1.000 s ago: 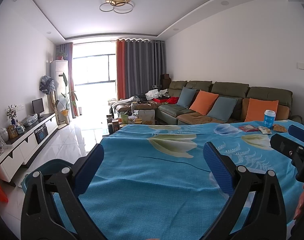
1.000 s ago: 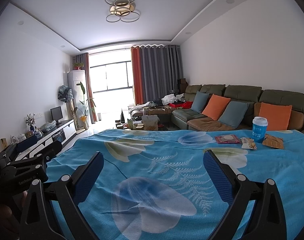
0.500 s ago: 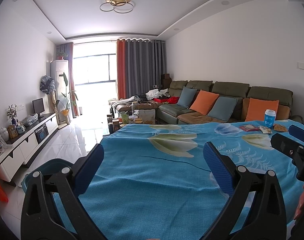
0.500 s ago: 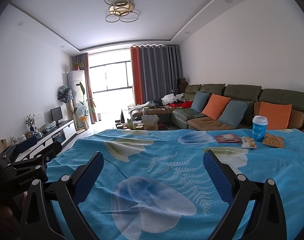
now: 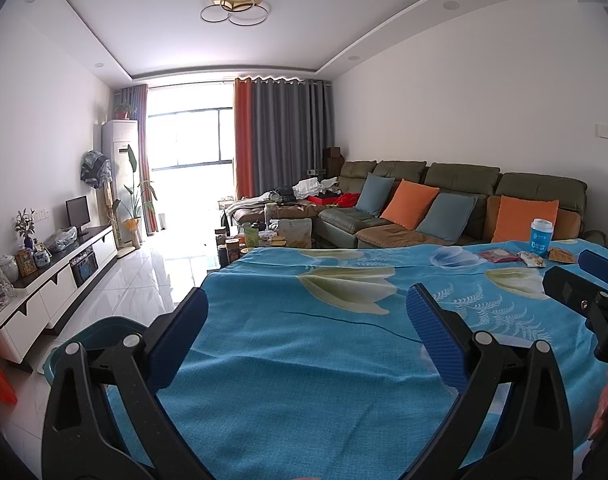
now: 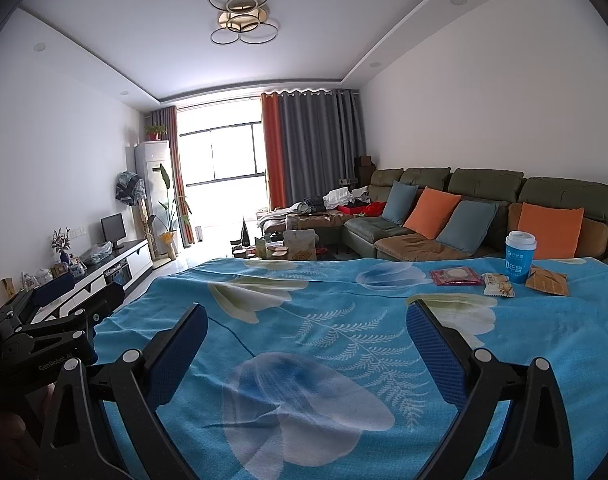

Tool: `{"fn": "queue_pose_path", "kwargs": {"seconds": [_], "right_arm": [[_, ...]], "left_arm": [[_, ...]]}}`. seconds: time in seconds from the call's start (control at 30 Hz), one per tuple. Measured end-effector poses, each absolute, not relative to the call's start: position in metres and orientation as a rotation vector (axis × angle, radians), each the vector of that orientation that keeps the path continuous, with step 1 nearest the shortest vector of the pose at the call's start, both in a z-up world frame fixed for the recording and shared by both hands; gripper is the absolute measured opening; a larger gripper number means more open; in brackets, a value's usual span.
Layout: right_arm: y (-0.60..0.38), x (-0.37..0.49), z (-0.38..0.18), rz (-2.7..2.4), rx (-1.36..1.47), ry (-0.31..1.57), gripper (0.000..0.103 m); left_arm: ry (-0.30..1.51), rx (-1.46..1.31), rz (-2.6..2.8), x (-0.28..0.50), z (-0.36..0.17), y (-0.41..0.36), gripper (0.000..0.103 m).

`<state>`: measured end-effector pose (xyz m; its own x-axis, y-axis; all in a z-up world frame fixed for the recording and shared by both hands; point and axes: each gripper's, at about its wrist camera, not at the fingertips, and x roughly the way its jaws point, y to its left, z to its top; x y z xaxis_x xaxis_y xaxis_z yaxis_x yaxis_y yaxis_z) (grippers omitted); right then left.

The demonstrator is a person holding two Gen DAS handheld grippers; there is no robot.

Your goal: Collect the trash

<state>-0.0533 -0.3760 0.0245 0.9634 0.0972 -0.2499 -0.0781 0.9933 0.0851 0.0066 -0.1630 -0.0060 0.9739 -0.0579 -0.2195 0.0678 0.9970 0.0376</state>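
The trash lies at the far right of the table with the blue floral cloth (image 6: 324,344): a blue paper cup (image 6: 520,257), a red wrapper (image 6: 455,277), a small snack wrapper (image 6: 499,285) and a brown packet (image 6: 548,282). They also show in the left wrist view: cup (image 5: 540,237), red wrapper (image 5: 499,256). My right gripper (image 6: 307,322) is open and empty, well short of the trash. My left gripper (image 5: 307,312) is open and empty over the cloth's left part. A teal bin (image 5: 95,334) stands on the floor left of the table.
A sofa (image 6: 484,216) with orange and blue cushions runs behind the table. A cluttered coffee table (image 5: 263,236) stands beyond the far edge. A white TV cabinet (image 5: 51,280) lines the left wall. White tiled floor (image 5: 143,280) lies between them.
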Motion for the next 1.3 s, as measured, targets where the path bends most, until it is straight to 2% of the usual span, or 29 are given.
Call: {"fn": "queue_pose_path", "kwargs": {"seconds": [0.93,1.3], "right_arm": [[-0.376,-0.054,0.023,0.086,0.079,0.265,0.096],[-0.386,-0.052,0.022,0.065,0.117,0.284,0.096]], "left_arm": [[0.223,0.052,-0.067,0.003,-0.009,-0.162,0.097],[0.276,0.070,-0.086,0.013,-0.008,-0.161,0.097]]}}
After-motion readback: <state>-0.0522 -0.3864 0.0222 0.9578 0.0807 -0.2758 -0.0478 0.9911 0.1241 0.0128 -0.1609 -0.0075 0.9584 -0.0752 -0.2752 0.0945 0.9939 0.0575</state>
